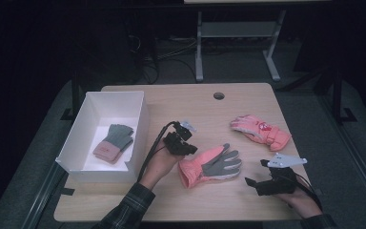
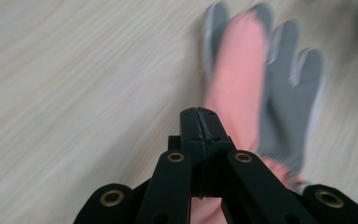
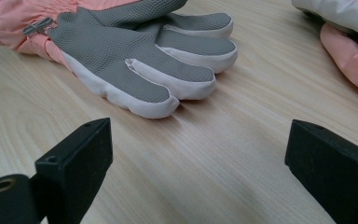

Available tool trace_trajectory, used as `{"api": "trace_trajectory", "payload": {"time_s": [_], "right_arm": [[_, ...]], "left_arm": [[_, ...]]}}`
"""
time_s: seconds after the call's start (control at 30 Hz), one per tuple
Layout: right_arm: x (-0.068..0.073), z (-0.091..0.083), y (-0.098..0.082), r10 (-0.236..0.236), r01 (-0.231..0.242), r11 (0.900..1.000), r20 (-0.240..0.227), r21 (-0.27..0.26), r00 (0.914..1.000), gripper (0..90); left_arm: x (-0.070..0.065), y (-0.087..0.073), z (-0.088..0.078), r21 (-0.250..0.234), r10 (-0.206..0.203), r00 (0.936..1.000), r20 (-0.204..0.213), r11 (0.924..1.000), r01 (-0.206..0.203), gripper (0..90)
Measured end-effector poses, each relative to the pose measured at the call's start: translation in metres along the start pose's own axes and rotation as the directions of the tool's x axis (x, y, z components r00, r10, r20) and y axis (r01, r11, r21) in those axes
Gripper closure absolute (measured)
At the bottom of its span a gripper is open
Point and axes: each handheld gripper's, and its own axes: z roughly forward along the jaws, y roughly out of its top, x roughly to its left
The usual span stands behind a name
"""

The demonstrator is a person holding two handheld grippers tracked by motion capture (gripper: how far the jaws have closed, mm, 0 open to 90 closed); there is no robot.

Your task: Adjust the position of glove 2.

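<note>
A pink glove with a grey palm [image 1: 209, 167] lies palm up in the middle of the wooden table [image 1: 186, 102]. My left gripper [image 1: 187, 148] hovers just left of its cuff with the jaws shut and nothing between them. In the left gripper view, the closed tips [image 2: 199, 116] sit over the blurred glove [image 2: 242, 93]. My right gripper [image 1: 257, 172] rests right of the glove's fingers, open wide. Between its jaws [image 3: 198, 140] is bare wood, with the glove's fingertips [image 3: 121, 56] beyond them. A second pink glove [image 1: 262, 131] lies at the right rear, its edge [image 3: 349, 56] showing in the right gripper view.
A white open box [image 1: 140, 126] stands at the table's left side with a small grey and pink glove [image 1: 114, 142] inside. A round cable hole [image 1: 218, 95] sits near the far edge. Metal table legs [image 1: 199, 47] stand behind on the dark floor.
</note>
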Motion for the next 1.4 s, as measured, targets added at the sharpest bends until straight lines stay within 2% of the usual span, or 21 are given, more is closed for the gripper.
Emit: {"api": "trace_trajectory", "payload": {"time_s": [0.03,0.07,0.1,0.17,0.37,0.53,0.67,0.8,0.93,1.3,1.4], "right_arm": [[0.0,0.0,0.0,0.0,0.0,1.0,0.0,0.001,1.0,7.3],[0.0,0.0,0.0,0.003,-0.003,1.0,0.002,0.002,1.0,7.2],[0.0,-0.001,0.0,0.005,-0.005,1.0,0.003,0.003,1.0,7.3],[-0.001,-0.002,0.0,0.001,-0.001,1.0,0.002,0.0,1.0,7.3],[0.0,-0.002,0.0,0.001,-0.001,1.0,-0.001,0.0,1.0,7.3],[-0.001,-0.003,-0.001,0.004,-0.004,1.0,0.004,-0.001,1.0,7.3],[-0.001,-0.003,-0.001,0.003,-0.003,1.0,0.006,0.0,1.0,7.3],[-0.002,-0.002,-0.001,0.002,-0.002,1.0,0.009,0.002,1.0,7.3],[-0.003,-0.004,-0.002,0.005,-0.005,1.0,0.014,0.002,0.9999,7.3],[-0.003,-0.004,-0.002,0.004,-0.004,1.0,0.013,0.001,0.9999,7.3],[-0.002,-0.005,-0.002,0.006,-0.006,1.0,0.012,-0.001,0.9999,7.3]], "left_arm": [[0.002,-0.004,0.001,0.025,0.015,0.9999,0.004,0.9996,-0.015,89.9],[0.002,-0.007,0.002,0.021,-0.003,0.9999,0.01,0.9998,0.003,89.9],[0.002,-0.01,0.002,0.037,0.005,0.9999,0.014,0.9993,-0.005,89.9],[0.001,-0.016,0.002,0.039,-0.01,0.9997,0.024,0.9992,0.009,89.9],[-0.005,-0.029,-0.006,0.059,-0.008,0.9985,0.055,0.9983,0.005,89.9],[-0.016,-0.04,-0.01,0.069,0.007,0.9967,0.081,0.9975,-0.013,89.9],[-0.028,-0.046,-0.011,0.086,0.035,0.994,0.103,0.9953,-0.044,89.9],[-0.041,-0.051,-0.01,0.09,0.06,0.9874,0.146,0.9932,-0.074,89.9],[-0.05,-0.051,-0.007,0.091,0.099,0.9758,0.195,0.9888,-0.118,89.9],[-0.073,-0.034,0.016,0.074,0.171,0.953,0.251,0.9781,-0.195,89.9],[-0.076,-0.031,0.02,0.077,0.178,0.9507,0.254,0.9761,-0.203,89.9]]}}
